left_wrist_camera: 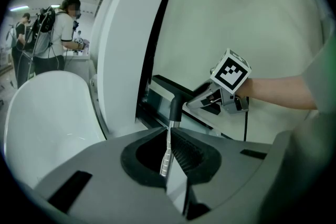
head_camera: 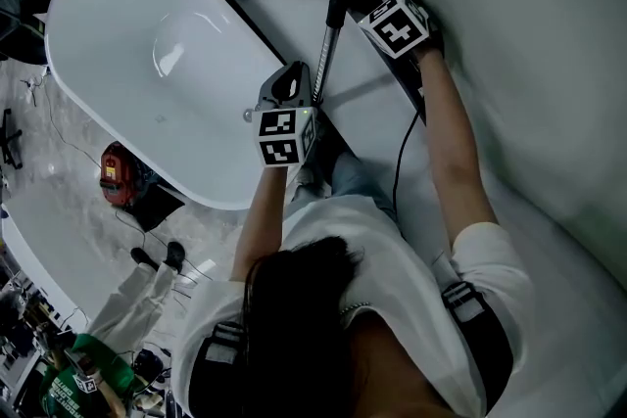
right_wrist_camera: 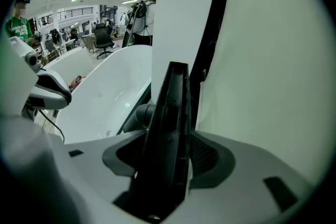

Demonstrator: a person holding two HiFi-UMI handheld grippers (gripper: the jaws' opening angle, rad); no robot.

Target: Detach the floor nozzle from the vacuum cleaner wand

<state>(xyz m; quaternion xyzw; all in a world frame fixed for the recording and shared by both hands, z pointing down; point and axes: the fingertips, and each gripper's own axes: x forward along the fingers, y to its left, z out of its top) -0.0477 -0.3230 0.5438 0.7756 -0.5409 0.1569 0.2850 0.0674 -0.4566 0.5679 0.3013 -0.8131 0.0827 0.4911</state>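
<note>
In the left gripper view my left gripper is shut on the silver vacuum wand. The wand rises to a black neck that joins the black floor nozzle. In the head view the same wand runs up from my left gripper toward my right gripper. In the right gripper view my right gripper stands open with the floor nozzle upright between its jaws. The nozzle lies close to the right pad, and a gap shows on its left side.
A white bathtub lies to the left, with a red device on the floor beside it. A black cable hangs along my right arm. A curved white wall fills the right. Other people stand far off.
</note>
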